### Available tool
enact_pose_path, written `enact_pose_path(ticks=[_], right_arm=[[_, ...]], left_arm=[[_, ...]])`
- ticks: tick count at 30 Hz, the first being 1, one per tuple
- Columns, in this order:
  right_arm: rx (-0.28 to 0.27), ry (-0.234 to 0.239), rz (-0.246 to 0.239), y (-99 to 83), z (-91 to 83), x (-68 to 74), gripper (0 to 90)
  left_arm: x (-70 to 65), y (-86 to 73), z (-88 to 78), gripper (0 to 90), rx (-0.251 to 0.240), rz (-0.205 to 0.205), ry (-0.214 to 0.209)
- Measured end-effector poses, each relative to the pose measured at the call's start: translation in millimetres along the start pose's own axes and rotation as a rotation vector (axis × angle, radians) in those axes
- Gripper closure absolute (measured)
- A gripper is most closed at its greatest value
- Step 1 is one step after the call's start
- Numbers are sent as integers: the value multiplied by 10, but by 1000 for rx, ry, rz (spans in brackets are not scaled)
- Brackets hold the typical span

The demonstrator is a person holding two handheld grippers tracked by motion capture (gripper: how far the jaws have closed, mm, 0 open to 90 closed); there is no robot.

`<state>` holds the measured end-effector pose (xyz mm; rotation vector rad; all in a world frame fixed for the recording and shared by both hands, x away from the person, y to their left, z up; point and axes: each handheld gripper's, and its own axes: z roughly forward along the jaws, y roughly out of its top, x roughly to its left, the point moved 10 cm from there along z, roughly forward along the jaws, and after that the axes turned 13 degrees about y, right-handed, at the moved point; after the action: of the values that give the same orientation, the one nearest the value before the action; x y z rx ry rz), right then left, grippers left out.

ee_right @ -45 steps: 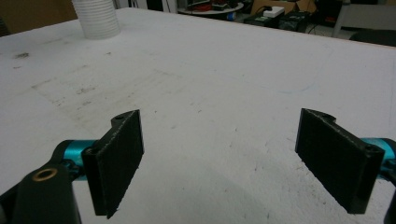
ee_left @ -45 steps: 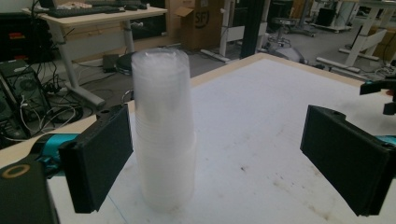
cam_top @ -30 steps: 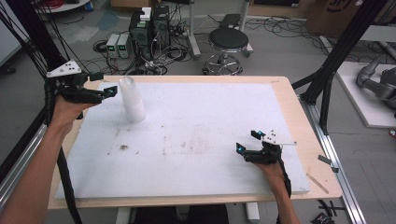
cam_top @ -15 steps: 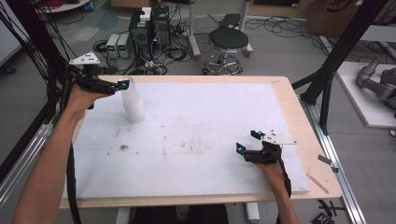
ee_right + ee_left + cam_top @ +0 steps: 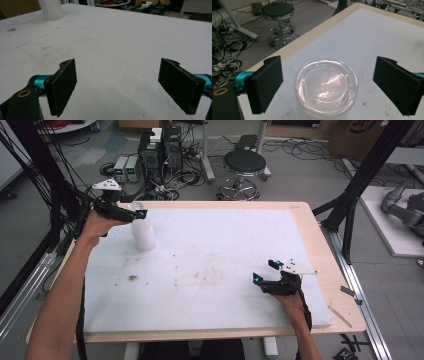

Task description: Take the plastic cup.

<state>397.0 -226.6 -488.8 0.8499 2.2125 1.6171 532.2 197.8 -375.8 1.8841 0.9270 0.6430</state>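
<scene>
Stained white counter [image 5: 215, 265], wood rim; stool [image 5: 243, 165], cables on floor behind. Clear cup [image 5: 143, 231] upright, mouth up. Left gripper [image 5: 327, 85] released, straddling cup; right gripper [image 5: 117, 85] released, empty.

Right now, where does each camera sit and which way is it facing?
High view: fixed above the person's side, facing forward and down on the table; both forearms, left gripper, right gripper.
Left gripper view: rides that gripper, looking down between open jaws at the clear cup.
Right gripper view: low, facing across the white board, open jaws.
Shared: all three show the cup.
</scene>
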Motion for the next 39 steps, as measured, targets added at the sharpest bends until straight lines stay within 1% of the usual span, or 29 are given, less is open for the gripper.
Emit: enact_pose_path(ticks=[1,2,5,6,7,9,13,15,18,20,26,27,29,33,35,39], right_arm=[[1,3,3,-2,2,5,152],[1,3,3,-2,2,5,152],[3,2,9,-5,-1,12,152],[2,0,-1,-2,0,2,152],[2,1,4,-2,2,5,152],[3,4,5,-4,3,5,152],[4,2,6,-4,6,4,152],[5,0,5,-4,4,6,152],[5,1,4,-4,5,4,152],[6,1,5,-5,6,3,152],[10,3,8,-8,9,0,152],[11,2,7,-8,8,0,152],[12,4,15,-11,10,7,152],[9,1,11,-6,11,-2,152],[13,2,13,-11,10,4,152],[12,0,6,-8,12,-4,152]], left_arm=[[2,-45,24,92,16,3,-2],[2,-45,24,92,16,3,-2],[22,-130,65,92,47,2,12],[22,-130,65,92,47,2,12],[23,-147,74,92,55,0,13],[17,-187,109,92,82,9,21],[-5,-195,145,93,89,12,20],[-10,-223,176,98,107,20,25],[-6,-236,185,104,115,24,27],[-16,-240,188,112,117,27,21],[-11,-284,201,129,147,38,27],[0,-276,201,147,142,22,31],[4,-274,198,152,141,21,33],[12,-296,198,173,155,25,36],[24,-280,191,173,146,14,38],[24,-275,185,181,144,17,39]])
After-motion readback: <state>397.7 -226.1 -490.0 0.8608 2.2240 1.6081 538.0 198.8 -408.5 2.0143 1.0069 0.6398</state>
